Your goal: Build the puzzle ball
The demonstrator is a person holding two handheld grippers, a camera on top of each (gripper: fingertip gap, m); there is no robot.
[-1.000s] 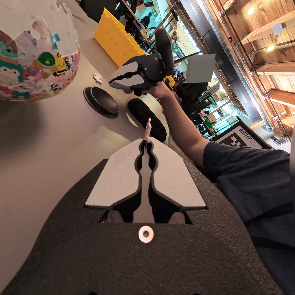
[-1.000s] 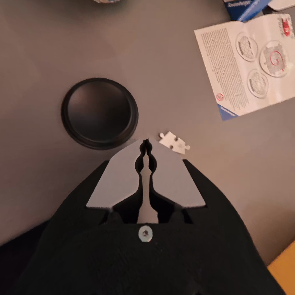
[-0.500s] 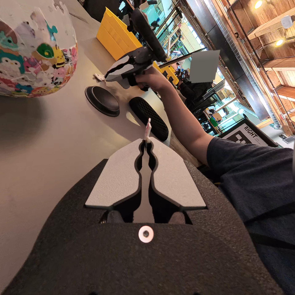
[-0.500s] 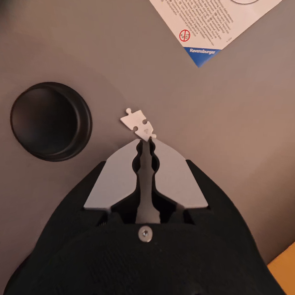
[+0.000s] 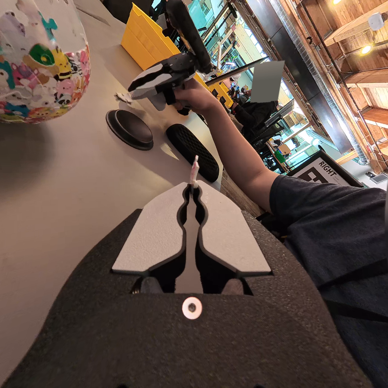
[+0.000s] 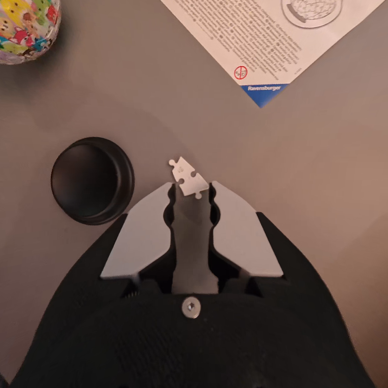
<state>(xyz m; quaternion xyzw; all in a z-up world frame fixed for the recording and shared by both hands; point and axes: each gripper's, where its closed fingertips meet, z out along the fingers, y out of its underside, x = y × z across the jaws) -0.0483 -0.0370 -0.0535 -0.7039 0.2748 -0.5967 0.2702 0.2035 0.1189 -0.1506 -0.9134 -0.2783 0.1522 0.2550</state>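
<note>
The colourful, partly built puzzle ball (image 5: 37, 69) stands on the grey table at the upper left; it also shows in the right wrist view (image 6: 25, 29). My left gripper (image 5: 193, 185) is shut on a thin pink-and-white puzzle piece (image 5: 194, 172), held edge-on. My right gripper (image 6: 191, 184) is open, low over the table, with a pair of joined white face-down pieces (image 6: 188, 178) lying between its fingertips. In the left wrist view the right gripper (image 5: 136, 88) hovers just over those pieces (image 5: 123, 97).
A round black stand (image 6: 90, 180) lies left of the white pieces, also in the left wrist view (image 5: 130, 130). A printed instruction sheet (image 6: 273, 31) lies at the upper right. A black oval pad (image 5: 192, 152) and a yellow bin (image 5: 147, 44) sit farther off. The tips of one gripper are about 30 centimetres away from the tips of the other.
My right gripper has opened and come down so its fingertips flank the white joined pieces. My left gripper has stayed put, still holding its piece.
</note>
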